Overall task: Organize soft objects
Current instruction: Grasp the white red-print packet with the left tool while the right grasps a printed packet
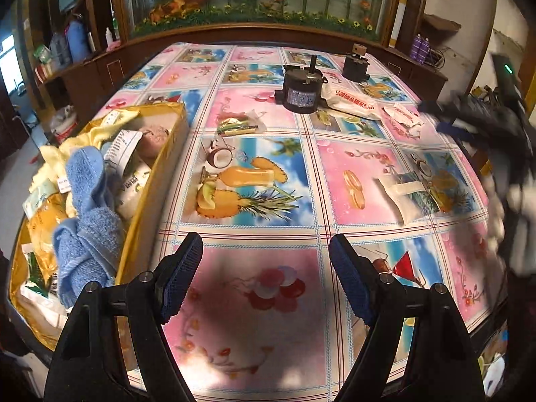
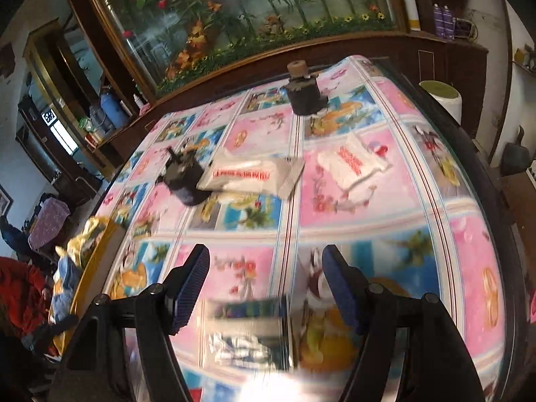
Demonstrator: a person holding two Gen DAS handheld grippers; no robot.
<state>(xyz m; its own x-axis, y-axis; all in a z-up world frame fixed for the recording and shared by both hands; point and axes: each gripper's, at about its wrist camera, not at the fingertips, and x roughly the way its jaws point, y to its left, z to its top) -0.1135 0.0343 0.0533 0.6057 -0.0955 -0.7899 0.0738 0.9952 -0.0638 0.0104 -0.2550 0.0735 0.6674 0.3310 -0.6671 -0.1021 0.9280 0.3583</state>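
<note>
**Two grippers hanging open over the fruit-print table**

Both sets of jaws are spread wide with nothing pinched between them. The left gripper [image 1: 266, 274] has its ribbed blue pads [image 1: 181, 274] apart over a bare pink square of the glossy fruit-and-flower patterned tablecloth [image 1: 254, 328].

Off to the left of those fingers sits the gold-lined cardboard box [image 1: 157, 181], already stuffed: a crumpled blue terry towel [image 1: 87, 207] nearest the fingers, pale yellow cloth [image 1: 80, 140] beyond it, plus some packets I can't read. Ahead and to the right of the fingers lies a small white pillow-like pouch with a blue print [image 1: 413, 197], flat on the cloth. Further ahead there's a clear-wrapped green and yellow snack packet [image 1: 236, 124], then a black cylindrical motor with a shaft [image 1: 301, 90], a second dark motor with a cork-like cap [image 1: 355, 63] behind it, and two white plastic packets with red lettering [image 1: 355, 98] beside them.

The right gripper [image 2: 266, 286] is just as slack, fingers apart. Between and just below its pads is a blurry printed soft packet [image 2: 248, 331] lying on the table, not touched as far as I can tell. Well ahead are the same white packets and motors, pretty smeared.
</note>
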